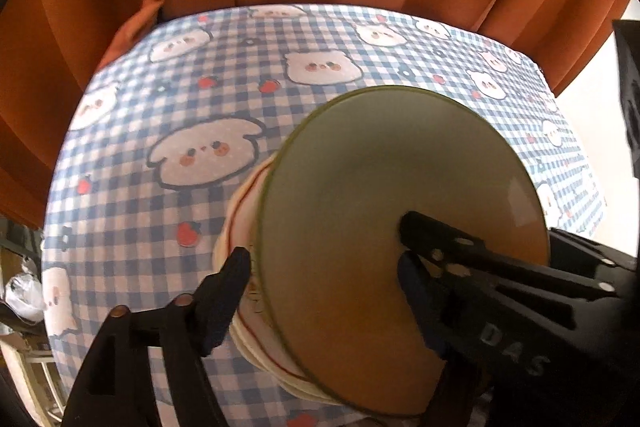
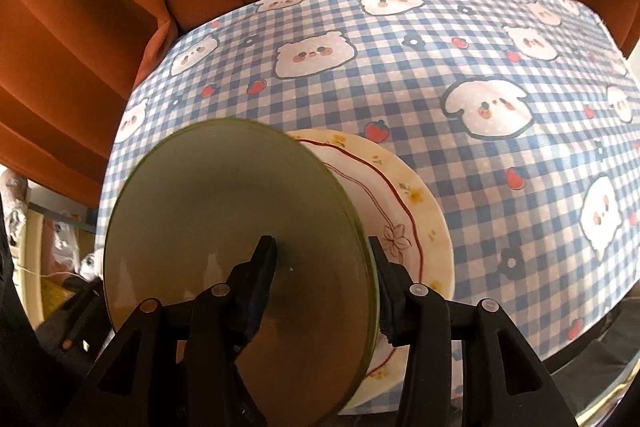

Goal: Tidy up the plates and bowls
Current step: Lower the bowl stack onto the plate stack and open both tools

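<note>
Round glossy green plate lower left of frame, over cream floral-patterned plate, on blue gingham-clothed surface, right hand-held gripper angled steeply down, straddling green rim, pads apart, left hand-held gripper wide, spanning stack edge.

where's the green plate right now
The green plate sits on top of the white floral plates on the checked tablecloth, lower left in the right wrist view, between that claw's fingers.
</note>
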The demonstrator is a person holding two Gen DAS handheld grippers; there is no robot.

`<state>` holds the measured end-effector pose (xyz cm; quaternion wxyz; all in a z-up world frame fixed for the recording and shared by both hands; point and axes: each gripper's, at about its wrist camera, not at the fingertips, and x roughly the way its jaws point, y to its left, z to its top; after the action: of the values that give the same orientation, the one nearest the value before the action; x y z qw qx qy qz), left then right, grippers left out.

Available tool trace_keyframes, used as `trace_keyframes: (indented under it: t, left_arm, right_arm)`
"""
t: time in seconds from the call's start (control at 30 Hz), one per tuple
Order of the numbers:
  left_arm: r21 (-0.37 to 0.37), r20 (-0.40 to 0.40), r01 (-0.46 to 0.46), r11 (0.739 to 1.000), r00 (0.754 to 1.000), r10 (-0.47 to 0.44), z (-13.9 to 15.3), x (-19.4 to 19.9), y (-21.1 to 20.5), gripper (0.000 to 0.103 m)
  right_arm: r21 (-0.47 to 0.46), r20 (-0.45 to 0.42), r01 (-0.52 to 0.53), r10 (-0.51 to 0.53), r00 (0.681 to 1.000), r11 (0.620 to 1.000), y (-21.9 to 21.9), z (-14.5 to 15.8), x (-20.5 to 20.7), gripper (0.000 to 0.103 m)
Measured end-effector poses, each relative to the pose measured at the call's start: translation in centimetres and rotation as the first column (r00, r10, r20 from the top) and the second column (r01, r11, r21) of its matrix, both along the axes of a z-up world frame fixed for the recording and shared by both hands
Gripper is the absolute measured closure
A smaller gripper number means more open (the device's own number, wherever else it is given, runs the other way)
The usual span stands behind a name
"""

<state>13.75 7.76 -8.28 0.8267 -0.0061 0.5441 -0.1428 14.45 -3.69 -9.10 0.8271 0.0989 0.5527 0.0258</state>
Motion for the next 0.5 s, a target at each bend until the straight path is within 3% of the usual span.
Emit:
trace_keyframes:
  t: [0.17,0.33,0.5]
  left_arm:
    - [0.036,0.058,-0.057,0.998,0.997,0.055,0.9,-0.9,0.7,0.019]
    - [0.055,0.135,-0.134,0.989,0.983,0.125,2.7,-1.9,1.1,0.015]
    - [0.07,0.275,-0.201,0.977,0.945,0.175,5.8,-4.2,0.3,0.013]
  right_arm:
    - [-0.019,0.032,0.016,-0.015,0.999,1.0,-0.5,0.8,-1.0,0.03]
    - [-0.003,0.106,-0.045,0.045,0.993,0.999,-0.6,2.5,-1.7,0.03]
    - [-0.001,0.248,-0.107,0.104,0.963,0.994,-1.5,5.3,-3.3,0.03]
